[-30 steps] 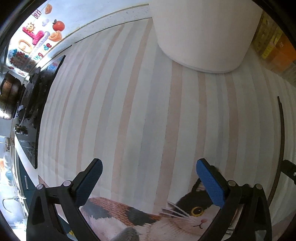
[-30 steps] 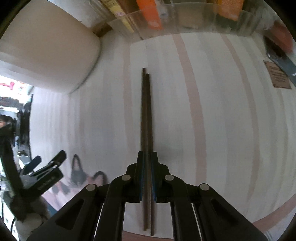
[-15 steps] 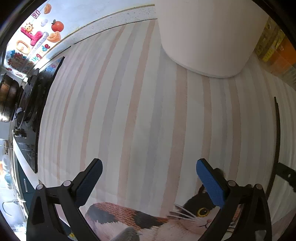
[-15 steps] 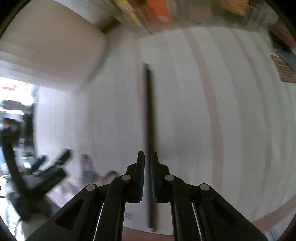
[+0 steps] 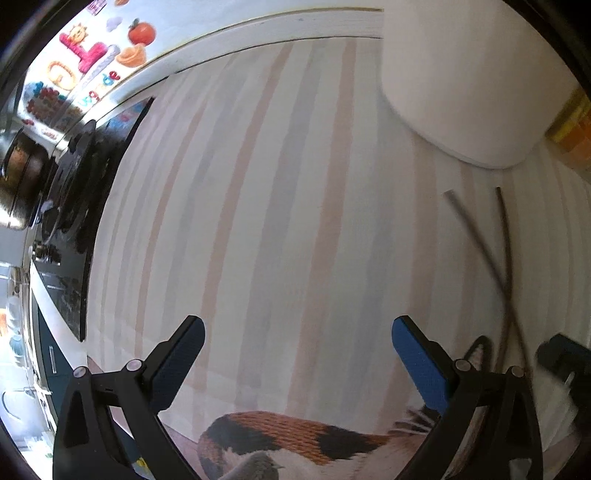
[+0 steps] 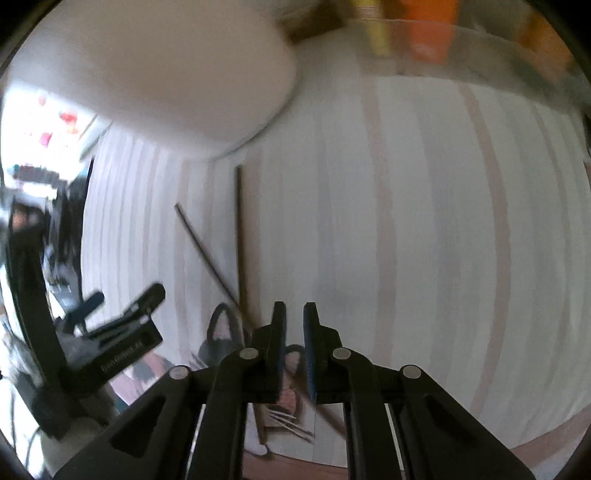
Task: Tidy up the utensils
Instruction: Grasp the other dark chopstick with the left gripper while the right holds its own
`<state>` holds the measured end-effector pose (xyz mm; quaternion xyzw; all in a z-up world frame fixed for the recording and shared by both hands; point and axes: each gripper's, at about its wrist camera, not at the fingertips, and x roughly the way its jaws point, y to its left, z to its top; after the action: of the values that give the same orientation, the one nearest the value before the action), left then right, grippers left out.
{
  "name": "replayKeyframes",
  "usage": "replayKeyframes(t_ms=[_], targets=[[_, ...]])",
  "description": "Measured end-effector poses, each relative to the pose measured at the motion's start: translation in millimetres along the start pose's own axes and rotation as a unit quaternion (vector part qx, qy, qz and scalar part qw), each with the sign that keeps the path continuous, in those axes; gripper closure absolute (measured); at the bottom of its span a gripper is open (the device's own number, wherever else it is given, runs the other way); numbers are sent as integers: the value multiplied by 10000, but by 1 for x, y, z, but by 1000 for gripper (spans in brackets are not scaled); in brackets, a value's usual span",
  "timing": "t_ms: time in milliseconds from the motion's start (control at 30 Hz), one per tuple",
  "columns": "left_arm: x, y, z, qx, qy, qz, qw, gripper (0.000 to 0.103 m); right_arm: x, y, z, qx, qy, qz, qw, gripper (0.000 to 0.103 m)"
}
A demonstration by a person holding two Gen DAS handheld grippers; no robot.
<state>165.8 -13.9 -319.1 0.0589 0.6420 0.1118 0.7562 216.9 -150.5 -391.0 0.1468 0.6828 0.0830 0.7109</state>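
Two dark chopsticks point(image 6: 239, 236) lie crossed on the striped mat, left of my right gripper point(image 6: 294, 321). Its jaws are slightly apart with nothing between them. The chopsticks also show at the right of the left wrist view point(image 5: 504, 243), one of them blurred. My left gripper point(image 5: 297, 347) is wide open and empty, low over the mat point(image 5: 280, 206). A large white cylindrical holder point(image 5: 469, 81) stands at the far end of the mat; it also shows in the right wrist view point(image 6: 155, 74).
A black stove with a pot point(image 5: 55, 192) lies left of the mat. A clear bin with orange and yellow packets point(image 6: 424, 33) stands behind the mat. A cat picture point(image 5: 295, 439) is printed on the mat's near edge. The left gripper shows in the right wrist view point(image 6: 110, 325).
The right gripper opened slightly and let go of the chopsticks. They now lie splayed and crossed on the mat, and the gripper has shifted right of them. The left gripper stayed open.
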Motion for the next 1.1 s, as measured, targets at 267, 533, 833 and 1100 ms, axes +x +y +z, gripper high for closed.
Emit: replayKeyframes(t_ms=[267,533,833,1100], targets=[[13,28,-8,-267,150,71,9995,0,26,50,-16,-1246,0,-1039,9868,82],[-4,3,-7,-32,-3,-279,9996,0,-1,-1,-22,-138,-201,-883,9958,97],[-33,-115,-9,936,-161,-1004,9904,2,-53,-103,-66,998,-444,-1398,9841,97],[-27,-164,2,1324,-317,-818,9873,53,-66,-166,-101,1567,-438,-1554,9744,97]])
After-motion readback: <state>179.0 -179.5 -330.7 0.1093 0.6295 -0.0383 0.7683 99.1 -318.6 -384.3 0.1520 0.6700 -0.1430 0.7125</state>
